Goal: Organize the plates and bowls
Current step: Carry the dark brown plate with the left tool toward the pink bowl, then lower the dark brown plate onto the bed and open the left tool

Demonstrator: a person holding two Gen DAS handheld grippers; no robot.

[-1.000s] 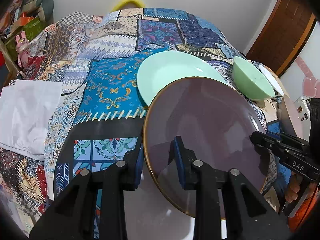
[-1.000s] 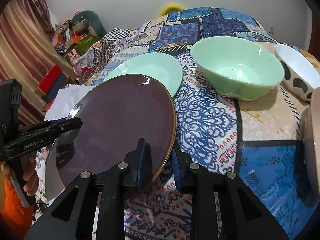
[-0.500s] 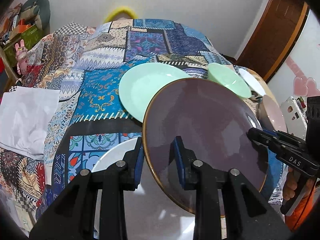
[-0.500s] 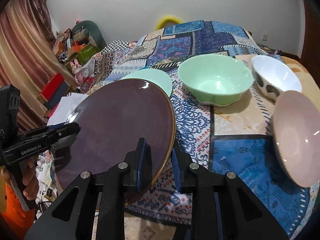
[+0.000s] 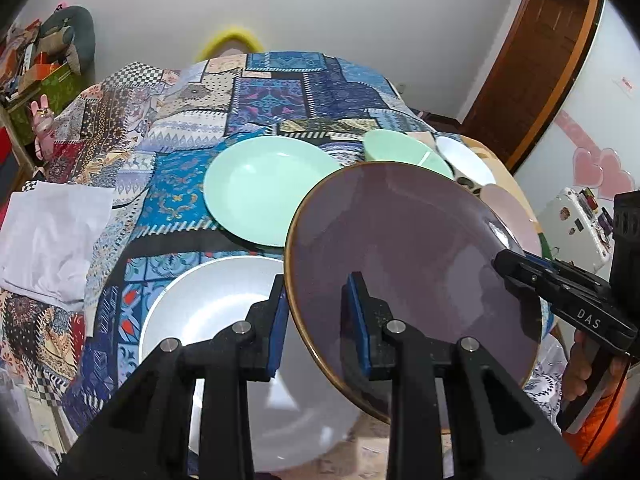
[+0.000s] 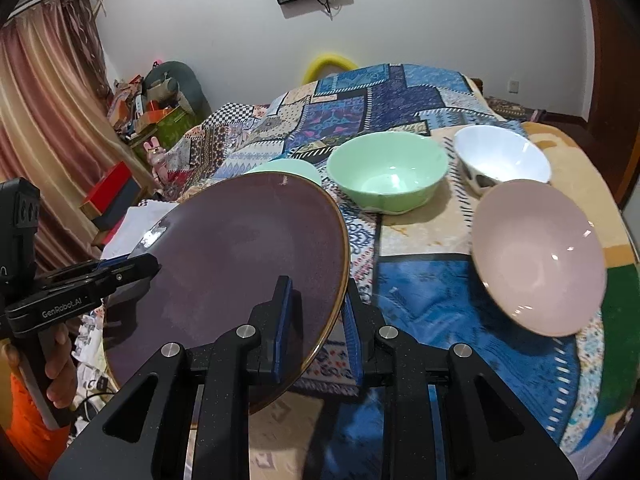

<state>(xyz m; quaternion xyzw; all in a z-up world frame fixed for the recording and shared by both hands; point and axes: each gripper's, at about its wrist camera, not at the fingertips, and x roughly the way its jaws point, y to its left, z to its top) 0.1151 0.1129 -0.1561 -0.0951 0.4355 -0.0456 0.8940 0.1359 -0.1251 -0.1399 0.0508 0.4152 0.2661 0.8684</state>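
A dark purple plate (image 5: 400, 264) with a gold rim hangs tilted above the patchwork-covered table, held by both grippers. My left gripper (image 5: 316, 300) is shut on its left rim, and my right gripper (image 6: 316, 304) is shut on the opposite rim of the purple plate (image 6: 240, 264). Each gripper shows in the other's view: right gripper (image 5: 520, 272), left gripper (image 6: 132, 266). Below lies a white plate (image 5: 208, 312), with a mint plate (image 5: 268, 188) farther back. A mint bowl (image 6: 384, 172), a white bowl (image 6: 500, 160) and a pink bowl (image 6: 536, 252) stand to the right.
A crumpled white cloth (image 5: 52, 240) lies on the table's left edge. Boxes and soft toys (image 6: 152, 100) pile up by the curtain beyond it. A brown door (image 5: 540, 60) stands at the far right. The patchwork cloth (image 5: 280, 92) behind the dishes holds nothing.
Both grippers have risen and drawn back with the purple plate between them. The white plate beneath it has come into view, and the bowls look farther off.
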